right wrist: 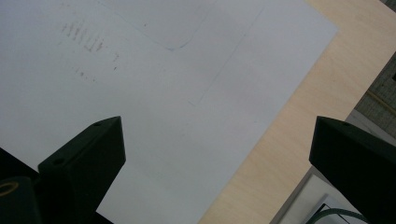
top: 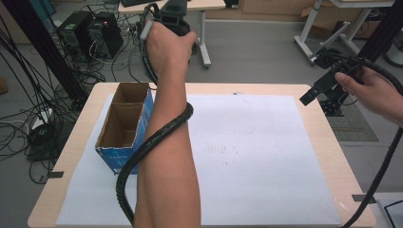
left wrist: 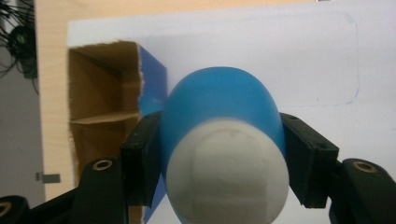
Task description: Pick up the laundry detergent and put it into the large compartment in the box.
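Note:
My left gripper (left wrist: 226, 158) is shut on a blue rounded object with a white end (left wrist: 219, 107), which sits firmly between the two black jaws. In the high view the left gripper (top: 173, 16) is raised high above the table's far edge, its cable wound round the forearm. Below it, an open cardboard box (left wrist: 102, 98) with blue sides stands at the left of the table (top: 124, 121), split into two empty compartments. A hand holds my right gripper (top: 310, 97) above the table's right edge. Its jaws (right wrist: 215, 154) stand wide open with nothing between them.
A large white sheet (top: 247, 156) covers most of the wooden table (top: 323, 137). Computer cases (top: 90, 31) and tangled cables (top: 28, 118) lie on the floor at the far left. Desk legs (top: 205, 47) stand beyond the table.

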`<act>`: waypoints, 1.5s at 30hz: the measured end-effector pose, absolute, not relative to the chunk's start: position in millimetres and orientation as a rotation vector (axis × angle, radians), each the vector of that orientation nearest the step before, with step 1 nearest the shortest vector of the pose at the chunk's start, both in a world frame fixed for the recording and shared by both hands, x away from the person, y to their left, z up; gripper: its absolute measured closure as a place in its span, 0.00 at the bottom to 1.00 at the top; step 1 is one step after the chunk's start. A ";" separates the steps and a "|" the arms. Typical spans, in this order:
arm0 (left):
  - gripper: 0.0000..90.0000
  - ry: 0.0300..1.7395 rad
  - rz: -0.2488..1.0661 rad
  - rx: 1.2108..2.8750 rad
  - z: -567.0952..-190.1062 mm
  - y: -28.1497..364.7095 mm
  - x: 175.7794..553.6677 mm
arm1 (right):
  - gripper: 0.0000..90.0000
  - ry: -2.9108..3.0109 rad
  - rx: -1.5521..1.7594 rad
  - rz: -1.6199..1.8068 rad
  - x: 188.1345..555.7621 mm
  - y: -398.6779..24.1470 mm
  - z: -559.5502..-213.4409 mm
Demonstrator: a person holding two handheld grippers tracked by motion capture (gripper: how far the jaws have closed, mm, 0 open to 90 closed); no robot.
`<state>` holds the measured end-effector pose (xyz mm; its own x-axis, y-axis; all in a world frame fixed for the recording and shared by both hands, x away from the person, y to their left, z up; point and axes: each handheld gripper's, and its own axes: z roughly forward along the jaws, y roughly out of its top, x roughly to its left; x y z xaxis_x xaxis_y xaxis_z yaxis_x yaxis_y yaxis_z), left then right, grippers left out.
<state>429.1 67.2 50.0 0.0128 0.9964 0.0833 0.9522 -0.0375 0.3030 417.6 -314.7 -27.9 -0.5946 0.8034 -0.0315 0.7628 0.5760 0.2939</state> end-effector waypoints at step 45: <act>0.42 2.158 0.509 1.947 82.7 187.4 356.1 | 0.04 2.669 1.293 0.335 409.8 -288.8 -22.9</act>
<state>356.1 187.4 82.7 -0.1190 0.9891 0.0869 0.9236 0.0781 0.3754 409.8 -288.8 -22.9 -0.6149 0.7874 -0.0431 0.7523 0.6021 0.2674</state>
